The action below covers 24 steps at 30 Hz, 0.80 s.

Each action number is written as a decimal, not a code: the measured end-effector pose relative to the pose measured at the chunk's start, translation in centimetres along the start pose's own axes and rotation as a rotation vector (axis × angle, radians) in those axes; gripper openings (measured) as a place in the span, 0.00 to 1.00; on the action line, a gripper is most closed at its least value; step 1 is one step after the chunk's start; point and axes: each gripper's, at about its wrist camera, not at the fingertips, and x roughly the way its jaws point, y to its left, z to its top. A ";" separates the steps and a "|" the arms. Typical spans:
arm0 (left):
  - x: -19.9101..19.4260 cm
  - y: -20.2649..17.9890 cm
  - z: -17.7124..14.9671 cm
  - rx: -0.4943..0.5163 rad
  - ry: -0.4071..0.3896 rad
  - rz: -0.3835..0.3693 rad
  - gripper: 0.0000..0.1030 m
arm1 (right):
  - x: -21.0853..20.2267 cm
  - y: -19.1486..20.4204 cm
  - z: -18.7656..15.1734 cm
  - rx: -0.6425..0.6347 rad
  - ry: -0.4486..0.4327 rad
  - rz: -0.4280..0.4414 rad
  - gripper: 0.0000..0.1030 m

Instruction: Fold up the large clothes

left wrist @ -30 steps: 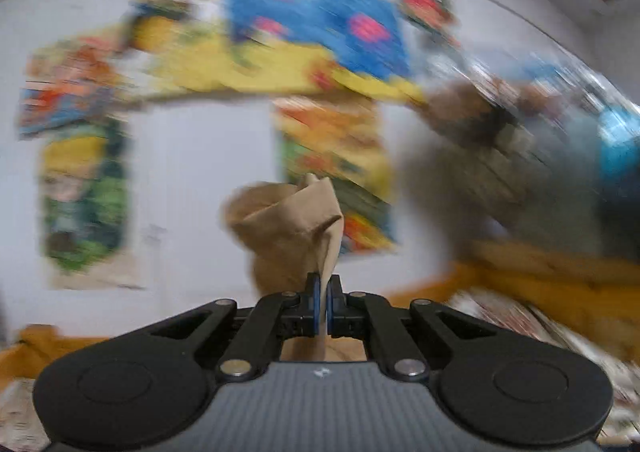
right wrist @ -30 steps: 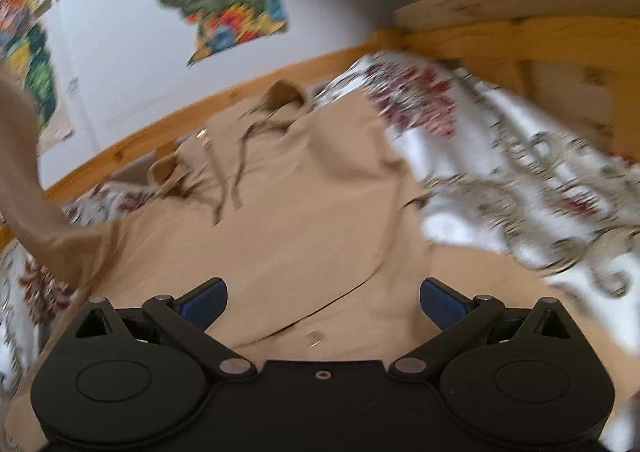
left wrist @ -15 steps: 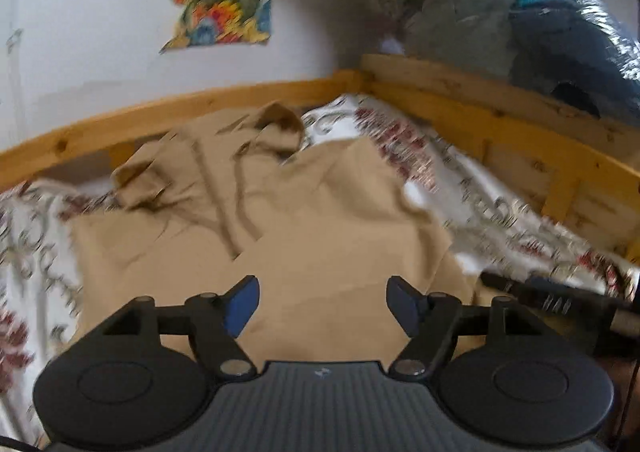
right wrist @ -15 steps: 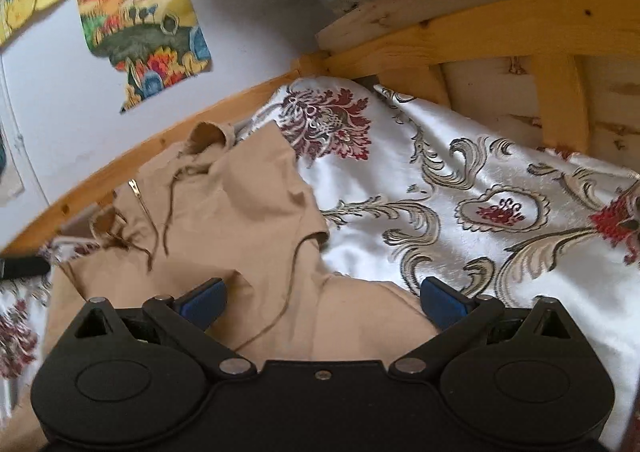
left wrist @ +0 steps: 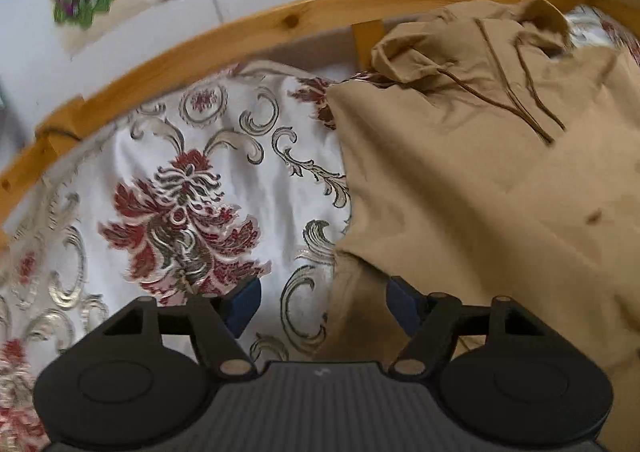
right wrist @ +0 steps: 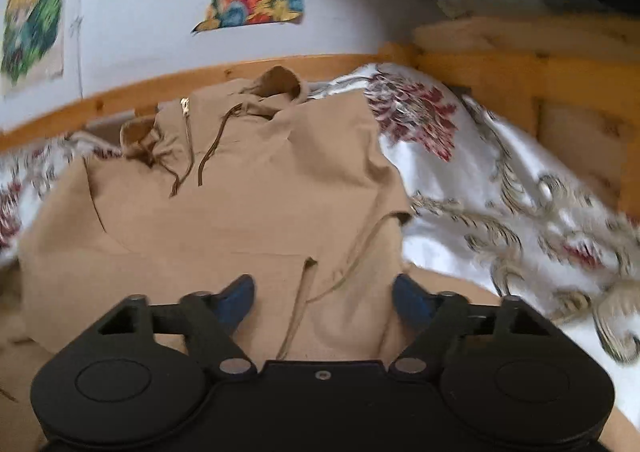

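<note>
A tan hoodie (left wrist: 480,192) with brown drawstrings lies flat on the bed, hood toward the wooden rail. My left gripper (left wrist: 322,302) hovers low over the hoodie's left edge. Its jaws are closing, with the cloth's edge lying between them but the pads not pressing on it. In the right wrist view the hoodie (right wrist: 240,212) fills the middle, a folded-in sleeve crossing its right side. My right gripper (right wrist: 324,296) sits over the lower body of the garment. Its jaws are closing too, with cloth under the gap and nothing pinched.
A white satin bedcover (left wrist: 180,192) with red flowers lies under the hoodie and spreads out on the right (right wrist: 520,212). A wooden bed rail (left wrist: 240,36) runs along the far side, with a wooden end frame (right wrist: 520,64) at right. Posters hang on the wall.
My left gripper let go of the tan cloth it held up, opened, and dropped toward the hoodie's left edge. My right gripper's jaws narrowed and it swung left over the hoodie.
</note>
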 end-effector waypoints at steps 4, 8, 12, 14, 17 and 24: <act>1.9 0.5 1.3 0.000 -0.002 -0.113 0.71 | 1.0 1.2 0.1 -0.101 -0.037 0.045 0.62; 5.1 -0.3 2.8 0.003 0.061 -0.169 0.68 | 3.5 0.5 0.5 -0.032 0.064 0.073 0.68; 7.3 -0.9 2.9 -0.031 0.138 -0.162 0.55 | 4.6 -1.3 0.6 0.108 0.109 0.099 0.65; 7.5 -0.4 2.7 -0.066 0.137 -0.174 0.34 | 4.7 -0.8 0.5 0.068 0.115 0.100 0.61; 6.7 0.4 2.4 -0.097 0.107 -0.151 0.11 | 4.7 0.0 0.1 0.023 0.130 0.090 0.35; 4.4 5.1 1.1 -0.309 0.035 -0.141 0.09 | 3.0 0.6 0.7 -0.024 0.072 0.035 0.00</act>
